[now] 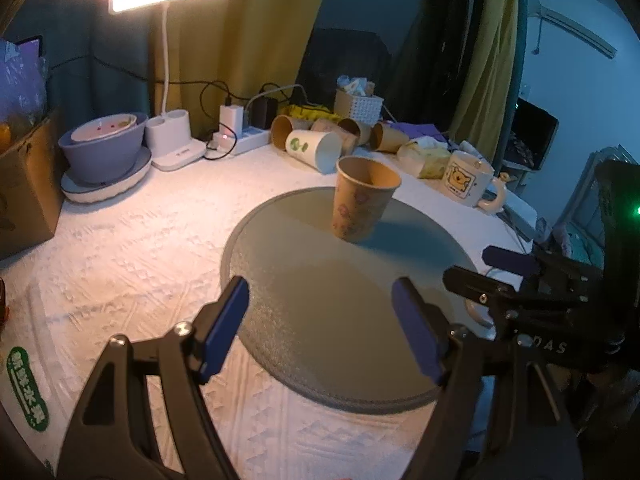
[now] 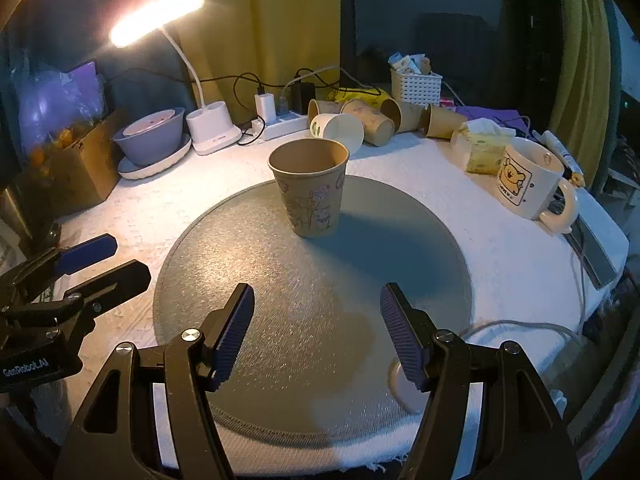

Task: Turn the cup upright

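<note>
Mat [image 2: 248,280] lying bare between my spread jaws and the upright cup [image 2: 309,188] — nothing blocking a straight reach. Behind it, tipped cups [image 2: 340,130] crowding; mug [image 2: 528,178] standing off right — left gripper [image 2: 102,266] sitting just left of the mat.

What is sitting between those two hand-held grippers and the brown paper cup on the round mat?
Nothing visible. The brown paper cup stands upright on the grey round mat, and only bare mat lies between it and the open right hand-held gripper and left hand-held gripper. The other cups lie behind it.
</note>
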A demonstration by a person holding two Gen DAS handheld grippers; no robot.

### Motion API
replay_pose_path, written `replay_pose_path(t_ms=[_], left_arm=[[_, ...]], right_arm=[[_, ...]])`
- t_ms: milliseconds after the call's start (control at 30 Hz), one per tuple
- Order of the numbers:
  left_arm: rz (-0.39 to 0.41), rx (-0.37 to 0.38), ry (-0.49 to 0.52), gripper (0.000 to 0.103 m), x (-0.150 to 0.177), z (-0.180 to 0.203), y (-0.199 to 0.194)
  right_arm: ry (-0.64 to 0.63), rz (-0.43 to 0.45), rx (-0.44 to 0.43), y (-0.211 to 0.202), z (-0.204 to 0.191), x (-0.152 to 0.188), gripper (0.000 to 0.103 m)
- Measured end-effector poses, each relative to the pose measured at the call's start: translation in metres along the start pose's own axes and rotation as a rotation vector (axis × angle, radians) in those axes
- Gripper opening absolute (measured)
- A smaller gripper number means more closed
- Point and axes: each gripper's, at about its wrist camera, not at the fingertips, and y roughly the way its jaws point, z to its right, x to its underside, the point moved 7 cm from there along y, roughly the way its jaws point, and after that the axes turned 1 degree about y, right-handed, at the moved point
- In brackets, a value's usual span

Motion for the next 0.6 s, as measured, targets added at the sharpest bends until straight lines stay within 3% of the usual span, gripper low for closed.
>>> replay_pose_path(t_ms=[100,200,600], left_arm=[[0.016,0.007,0.008,0.077,-0.001,0.004,-0.009],[0.033,0.016,0.017,0.085,-0.003,0.008,-0.018],[0.112,0.04,0.042,0.086,-0.019,0.021,-0.055]], right_arm=[[0.003,0.012,0.006,-0.009,-0.001,0.001,0.069],[0.005,0.03,0.013,-0.02,-0.001,0.001,0.069],[0.01,0.099,0.039,-0.063,0.002,-0.003,0.069]])
